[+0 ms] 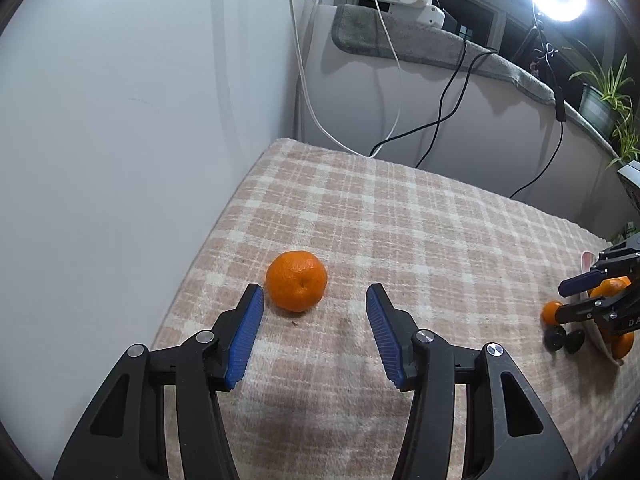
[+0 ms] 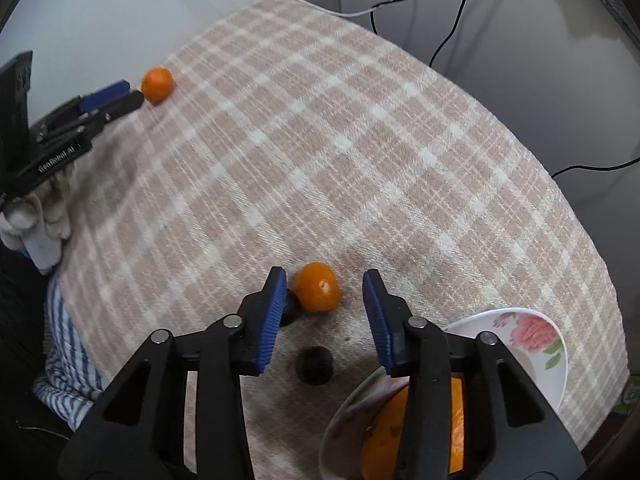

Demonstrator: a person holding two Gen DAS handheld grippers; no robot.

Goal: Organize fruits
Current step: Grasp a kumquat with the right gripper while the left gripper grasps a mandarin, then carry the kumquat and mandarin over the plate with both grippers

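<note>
While both tongs stand apart over the plaid cloth covering the bench, 2 loose mandarins remain to be gathered. Left: the left tongs are released, blue pads wide, nothing pressed between them. The left mandarin sits on the cloth just beyond the tips, close to the left pad and off-centre in the gap; whether that pad touches it cannot be told. Right: the right tongs are also released, pads clear on both sides of the right mandarin, which lies near the tips and nearer the left pad. 2 small dark round objects, kind unclear, lie close by: 1 in the gap nearer the camera, 1 half hidden behind the left pad. Further right and nearer the camera, the floral bowl already holds orange fruit.

Handling, as judged: each mandarin looks light, roughly spherical and free to roll on the soft cloth. The loose, dimpled peel should yield under pressure, so a hard clench may bruise or split it. The best hold is probably across the widest girth, pads on opposite flanks, fruit centred between them. The ribbed pads should resist slip. The left tongs would need shifting leftward to centre the fruit. The bowl appears rigid and breakable, so fruit is better lowered than dropped.
</note>
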